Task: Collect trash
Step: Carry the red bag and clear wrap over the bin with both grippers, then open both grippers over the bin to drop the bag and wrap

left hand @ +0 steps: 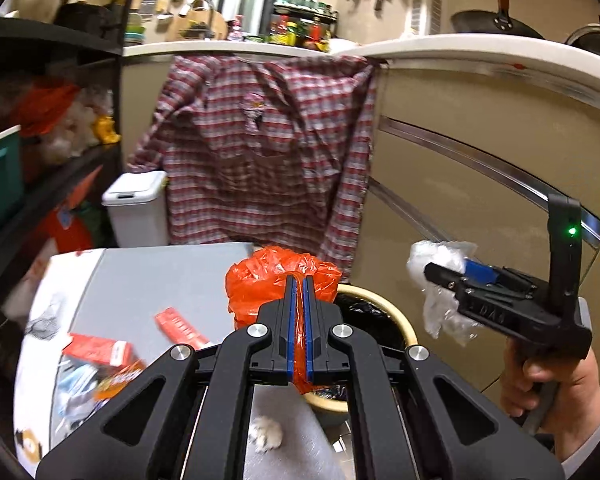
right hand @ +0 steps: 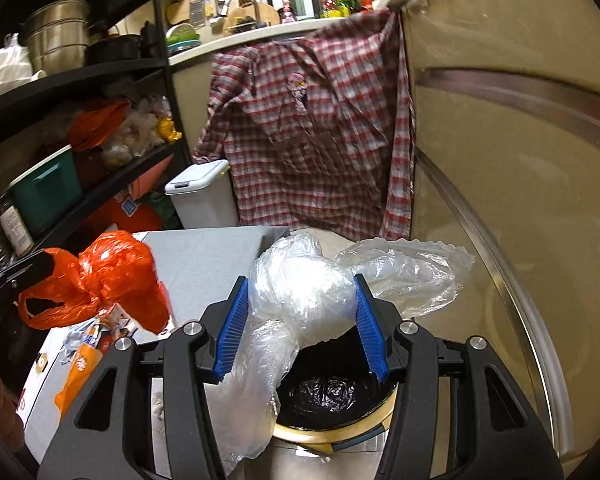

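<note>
Evidently both carried toward the bin | left gripper (left hand: 299,280) clamped tight on crumpled orange plastic bag (left hand: 276,280), bulk pointing away beyond the tips, near the black-lined round waste bin (right hand: 332,396) | right gripper (right hand: 302,320) half-spread, gripping clear knotted plastic bag (right hand: 304,292) above bin mouth, tail trailing downward.

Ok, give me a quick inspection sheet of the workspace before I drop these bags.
Surface: grey table top, partly bare.
Job's things: orange plastic bag; clear plastic bag; black-lined bin beneath it.
Clutter: red cartons, snack wrapper, crumpled tissue.
Grippers: left tool shut on orange plastic bag; right tool shut on clear plastic bag.
Cables: nothing seen.
Surroundings: plaid shirt hanging off counter, white lidded bin, black shelving.
</note>
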Action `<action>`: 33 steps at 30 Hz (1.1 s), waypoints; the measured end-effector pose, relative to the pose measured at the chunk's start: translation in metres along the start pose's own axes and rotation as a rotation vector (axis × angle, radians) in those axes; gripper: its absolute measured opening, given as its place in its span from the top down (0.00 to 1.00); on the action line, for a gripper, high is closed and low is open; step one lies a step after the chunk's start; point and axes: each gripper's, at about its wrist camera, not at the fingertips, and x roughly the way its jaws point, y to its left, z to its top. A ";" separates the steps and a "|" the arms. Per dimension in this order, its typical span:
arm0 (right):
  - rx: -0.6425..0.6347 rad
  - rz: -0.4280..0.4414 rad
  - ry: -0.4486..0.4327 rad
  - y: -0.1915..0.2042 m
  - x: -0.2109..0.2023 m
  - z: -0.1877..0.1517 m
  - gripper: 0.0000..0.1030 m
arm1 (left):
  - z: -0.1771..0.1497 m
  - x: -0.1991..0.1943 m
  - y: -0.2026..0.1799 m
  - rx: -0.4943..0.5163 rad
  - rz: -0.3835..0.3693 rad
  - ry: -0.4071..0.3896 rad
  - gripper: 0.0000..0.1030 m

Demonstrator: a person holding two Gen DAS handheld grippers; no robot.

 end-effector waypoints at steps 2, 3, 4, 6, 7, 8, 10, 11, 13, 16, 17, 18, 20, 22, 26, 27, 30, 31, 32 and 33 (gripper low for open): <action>0.011 0.004 0.008 -0.004 0.008 -0.001 0.50 | 0.004 0.016 -0.005 0.004 -0.014 0.014 0.97; 0.012 0.004 0.011 -0.005 0.012 -0.001 0.50 | 0.004 0.023 -0.007 0.006 -0.025 0.020 0.97; 0.013 0.003 0.014 -0.006 0.015 -0.001 0.50 | 0.004 0.027 -0.008 0.008 -0.030 0.025 0.97; 0.020 0.003 0.023 -0.007 0.021 -0.002 0.50 | 0.004 0.040 -0.012 0.014 -0.047 0.045 0.97; 0.024 0.003 0.027 -0.008 0.024 -0.002 0.50 | 0.003 0.045 -0.012 0.015 -0.057 0.054 0.97; 0.029 0.004 0.028 -0.009 0.026 -0.001 0.50 | 0.002 0.051 -0.013 0.015 -0.064 0.068 0.97; 0.035 0.005 0.027 -0.010 0.029 0.000 0.49 | 0.001 0.062 -0.013 0.010 -0.072 0.092 0.97; 0.036 0.005 0.027 -0.010 0.030 0.000 0.49 | -0.001 0.067 -0.013 0.003 -0.081 0.108 0.97; 0.036 0.006 0.029 -0.011 0.030 0.000 0.49 | -0.003 0.074 -0.013 -0.002 -0.087 0.123 0.97; 0.027 0.001 0.030 -0.009 0.033 0.000 0.49 | -0.006 0.080 -0.017 0.006 -0.097 0.133 0.97; 0.028 0.003 0.030 -0.009 0.033 -0.001 0.49 | -0.006 0.083 -0.017 0.005 -0.102 0.139 0.97; 0.028 0.002 0.030 -0.009 0.034 -0.001 0.49 | -0.007 0.084 -0.018 0.001 -0.107 0.144 0.97; 0.028 0.001 0.029 -0.009 0.034 -0.001 0.49 | -0.005 0.090 -0.018 -0.005 -0.116 0.154 0.97; 0.035 -0.001 0.029 -0.010 0.036 -0.002 0.48 | -0.004 0.094 -0.018 -0.005 -0.123 0.164 0.97; 0.039 -0.008 0.037 -0.011 0.040 -0.002 0.38 | -0.002 0.105 -0.015 -0.029 -0.122 0.206 0.90; 0.036 -0.013 0.040 -0.011 0.041 -0.003 0.34 | -0.001 0.105 -0.013 -0.040 -0.121 0.205 0.86; 0.035 -0.012 0.043 -0.012 0.042 -0.003 0.33 | -0.002 0.102 -0.011 -0.043 -0.121 0.199 0.84; 0.035 -0.015 0.042 -0.011 0.041 -0.003 0.33 | -0.003 0.101 -0.011 -0.040 -0.121 0.199 0.82; 0.037 -0.015 0.041 -0.011 0.041 -0.003 0.33 | -0.003 0.101 -0.011 -0.037 -0.118 0.200 0.82; 0.039 -0.013 0.040 -0.011 0.041 -0.003 0.33 | -0.004 0.100 -0.010 -0.037 -0.118 0.200 0.82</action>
